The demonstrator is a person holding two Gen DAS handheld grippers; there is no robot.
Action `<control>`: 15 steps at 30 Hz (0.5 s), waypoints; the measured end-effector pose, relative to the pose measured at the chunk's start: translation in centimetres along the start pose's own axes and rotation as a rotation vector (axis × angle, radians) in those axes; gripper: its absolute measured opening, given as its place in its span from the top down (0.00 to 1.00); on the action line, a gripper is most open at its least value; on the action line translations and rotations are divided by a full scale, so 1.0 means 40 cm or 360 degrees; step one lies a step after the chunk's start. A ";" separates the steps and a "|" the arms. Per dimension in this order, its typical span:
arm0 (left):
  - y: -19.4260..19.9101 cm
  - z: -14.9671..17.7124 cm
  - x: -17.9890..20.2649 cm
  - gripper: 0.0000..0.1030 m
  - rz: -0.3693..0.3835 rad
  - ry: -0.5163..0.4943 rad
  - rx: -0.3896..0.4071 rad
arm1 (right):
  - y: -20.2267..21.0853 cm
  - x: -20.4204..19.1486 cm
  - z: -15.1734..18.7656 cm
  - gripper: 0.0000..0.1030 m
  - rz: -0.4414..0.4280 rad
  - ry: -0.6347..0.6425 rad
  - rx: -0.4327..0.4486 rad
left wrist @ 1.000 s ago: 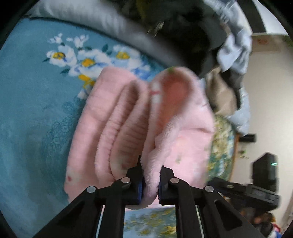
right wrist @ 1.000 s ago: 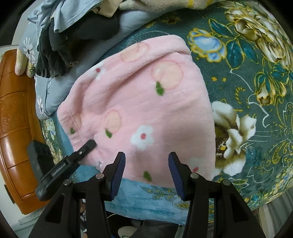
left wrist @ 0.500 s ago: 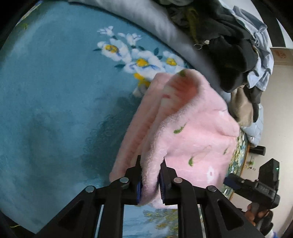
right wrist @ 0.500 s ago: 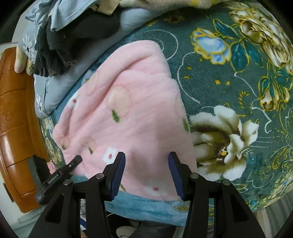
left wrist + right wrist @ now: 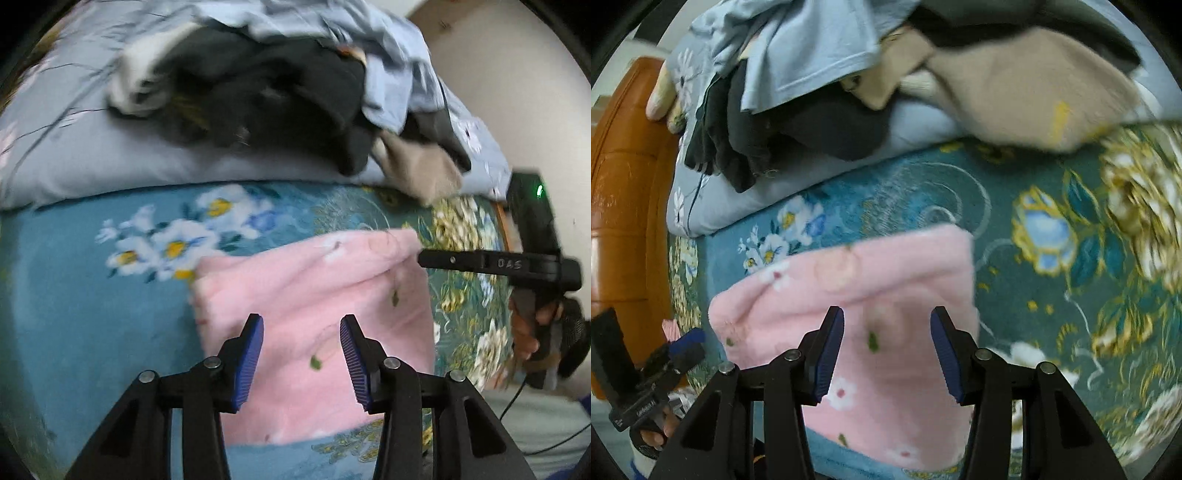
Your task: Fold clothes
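Left wrist view: the left gripper (image 5: 302, 356) points steeply down over the bed (image 5: 74, 295), its blue-padded fingers (image 5: 249, 360) having just been opening; they now stand apart and released, with nothing between them. The folded pink garment (image 5: 314, 295) lies flat on the floral bedspread at lower centre of the frame. At the right edge a hand (image 5: 528, 328) holds the right gripper (image 5: 421, 258), whose tip reaches the garment's upper right corner. A pile of dark and pale blue clothes (image 5: 295, 81) fills the top. Right wrist view: the right gripper's fingers (image 5: 829, 356) stand apart and empty above the pink garment at lower centre. The left gripper shows at lower left, and a brown headboard (image 5: 624, 192) lines the left edge.
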State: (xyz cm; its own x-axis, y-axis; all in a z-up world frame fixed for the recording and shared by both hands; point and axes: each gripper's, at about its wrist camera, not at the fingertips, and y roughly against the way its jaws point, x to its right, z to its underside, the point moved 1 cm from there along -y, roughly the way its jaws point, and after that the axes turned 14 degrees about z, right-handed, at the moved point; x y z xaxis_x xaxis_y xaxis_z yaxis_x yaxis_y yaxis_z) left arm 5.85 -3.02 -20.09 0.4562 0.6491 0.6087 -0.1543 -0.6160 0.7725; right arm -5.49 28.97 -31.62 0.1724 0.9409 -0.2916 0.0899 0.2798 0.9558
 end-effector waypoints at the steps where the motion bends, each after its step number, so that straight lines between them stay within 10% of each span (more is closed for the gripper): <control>1: -0.020 -0.001 -0.023 0.54 -0.0004 0.0050 0.0006 | -0.005 -0.007 -0.011 0.51 -0.0006 0.0048 -0.0008; 5: -0.094 -0.002 -0.116 0.54 -0.0003 0.0270 0.0030 | -0.029 -0.029 -0.027 0.51 0.0066 0.0221 0.0032; 15: -0.153 -0.015 -0.181 0.54 0.0037 0.0453 0.0090 | -0.181 0.058 -0.083 0.51 0.0057 -0.0097 -0.0124</control>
State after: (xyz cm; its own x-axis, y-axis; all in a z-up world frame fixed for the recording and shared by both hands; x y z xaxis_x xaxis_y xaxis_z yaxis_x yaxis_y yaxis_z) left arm 2.95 -3.68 -29.12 0.1879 0.7288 0.6584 -0.1089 -0.6508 0.7514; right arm -9.01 29.78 -39.11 0.2339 0.9378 -0.2566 0.0063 0.2625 0.9649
